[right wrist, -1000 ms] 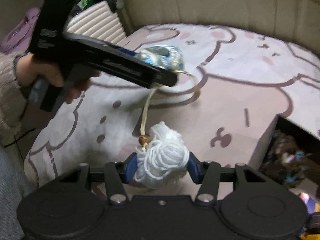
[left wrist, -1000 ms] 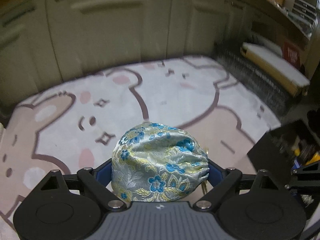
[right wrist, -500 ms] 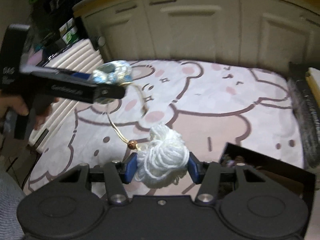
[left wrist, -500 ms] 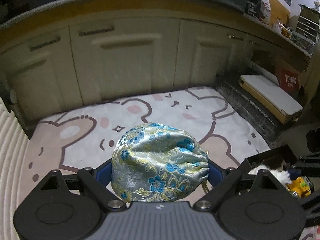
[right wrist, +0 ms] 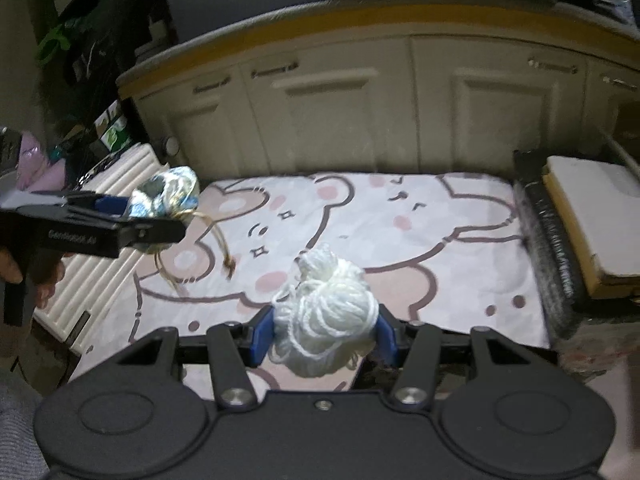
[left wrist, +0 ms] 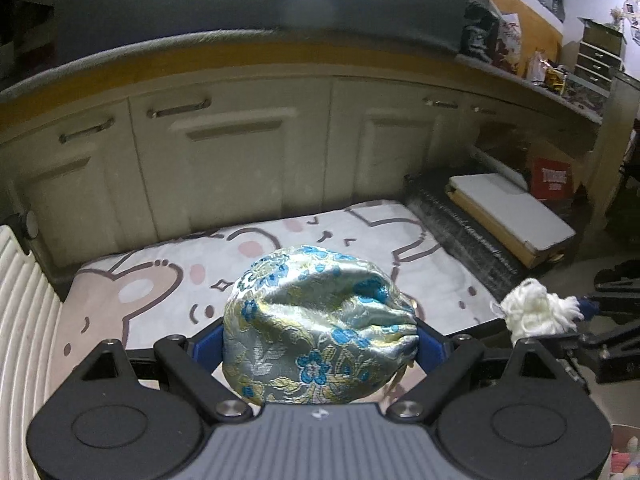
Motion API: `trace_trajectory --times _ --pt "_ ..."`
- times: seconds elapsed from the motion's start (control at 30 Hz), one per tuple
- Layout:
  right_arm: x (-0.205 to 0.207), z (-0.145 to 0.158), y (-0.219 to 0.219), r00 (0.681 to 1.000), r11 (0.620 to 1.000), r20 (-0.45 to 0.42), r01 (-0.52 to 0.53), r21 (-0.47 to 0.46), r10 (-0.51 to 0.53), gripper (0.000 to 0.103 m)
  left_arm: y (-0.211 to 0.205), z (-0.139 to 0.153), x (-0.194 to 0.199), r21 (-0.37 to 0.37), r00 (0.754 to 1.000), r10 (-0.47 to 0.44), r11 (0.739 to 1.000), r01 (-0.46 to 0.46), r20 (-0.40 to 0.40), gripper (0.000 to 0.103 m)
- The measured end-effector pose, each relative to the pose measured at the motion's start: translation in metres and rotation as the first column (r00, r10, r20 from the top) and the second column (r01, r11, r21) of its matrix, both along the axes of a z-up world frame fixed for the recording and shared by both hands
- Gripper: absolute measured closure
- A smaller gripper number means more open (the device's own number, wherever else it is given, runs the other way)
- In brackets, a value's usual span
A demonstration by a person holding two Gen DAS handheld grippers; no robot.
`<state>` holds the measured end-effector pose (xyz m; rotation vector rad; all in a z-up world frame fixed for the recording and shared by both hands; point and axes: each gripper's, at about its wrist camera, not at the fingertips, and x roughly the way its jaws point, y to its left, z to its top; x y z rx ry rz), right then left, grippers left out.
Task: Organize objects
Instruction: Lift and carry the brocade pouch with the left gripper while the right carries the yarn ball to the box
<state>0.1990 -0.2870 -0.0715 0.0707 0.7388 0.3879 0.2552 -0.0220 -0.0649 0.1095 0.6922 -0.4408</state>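
My left gripper (left wrist: 318, 344) is shut on a blue and gold brocade pouch (left wrist: 316, 324), held well above the bear-print rug (left wrist: 256, 248). The pouch also shows at the left of the right wrist view (right wrist: 168, 196), with its gold drawstring (right wrist: 224, 252) hanging loose. My right gripper (right wrist: 324, 332) is shut on a ball of white yarn (right wrist: 324, 320), also held above the rug. The yarn shows at the right of the left wrist view (left wrist: 532, 312).
Cream cabinet doors (left wrist: 232, 160) stand behind the rug. A ribbed white panel (left wrist: 20, 320) lies at the left. A dark ledge with a flat white and tan board (right wrist: 588, 224) runs along the right edge of the rug.
Both grippers have risen and tilted up with their loads. The rug looks farther away, and the black box at the lower right has left both views.
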Motion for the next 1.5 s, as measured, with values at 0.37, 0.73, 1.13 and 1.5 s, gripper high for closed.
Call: trace_trajectory --times 0.37,0.73,1.13,1.5 --pt "0.004 -0.012 -0.051 0.992 0.992 -0.017 0.126 -0.019 -0.127 0.049 -0.049 0.012 -0.012 -0.025 0.995 -0.103 0.994 0.103 0.001 0.012" --pt "0.029 -0.068 -0.095 0.953 0.963 -0.137 0.268 -0.026 -0.269 0.049 -0.104 0.005 -0.011 -0.045 0.976 -0.218 0.975 0.217 -0.008 0.012" --pt "0.051 -0.106 -0.106 0.907 0.929 -0.201 0.355 -0.105 -0.370 0.031 -0.131 -0.025 -0.003 -0.049 0.958 -0.279 0.960 0.277 -0.068 0.012" --pt "0.030 -0.082 -0.120 0.905 0.920 -0.168 0.392 -0.026 -0.390 0.033 -0.147 -0.041 0.002 -0.098 0.925 -0.366 0.929 0.357 -0.097 0.012"
